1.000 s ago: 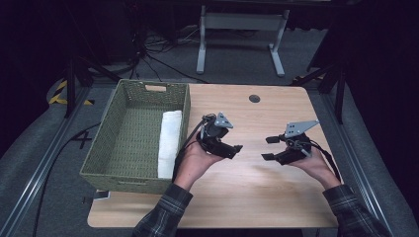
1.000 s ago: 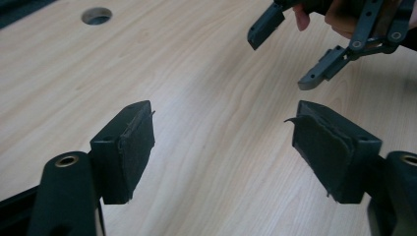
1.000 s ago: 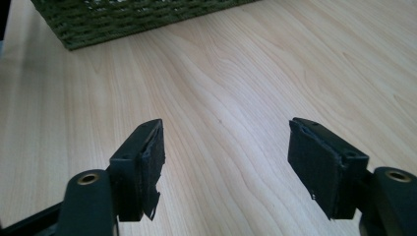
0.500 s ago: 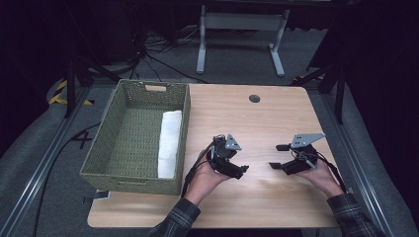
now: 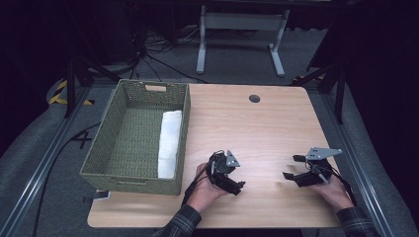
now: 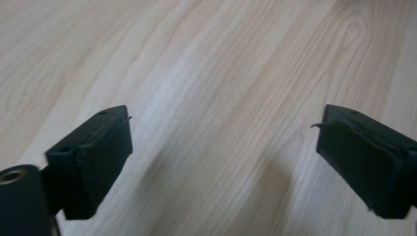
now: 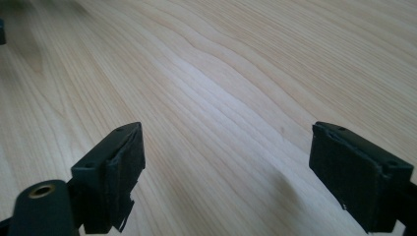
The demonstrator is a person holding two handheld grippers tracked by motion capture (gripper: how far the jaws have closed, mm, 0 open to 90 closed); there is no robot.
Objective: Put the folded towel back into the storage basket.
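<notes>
My left gripper [image 5: 237, 177] sits low over the bare wooden table [image 5: 257, 128], near the front edge and just right of the basket's front corner. It is open, and the left gripper view has its jaws [image 6: 221, 162] wide apart with only wood grain between them. My right gripper [image 5: 291, 167] hovers over the table's front right part, also open. In the right gripper view, its jaws [image 7: 226, 177] are spread with nothing between them. Both point roughly toward the table's middle.
A green woven basket [image 5: 128, 182] stands on the table's left side with a rolled white towel [image 5: 169, 140] along its right inner wall. A dark round cable hole [image 5: 254, 98] lies near the far edge. A grey metal stand [image 5: 242, 24] and cables are on the floor beyond.
Both grippers have drawn back toward the front edge of the table. The left one also shifted right, away from the basket. Both stay open and hold nothing.
</notes>
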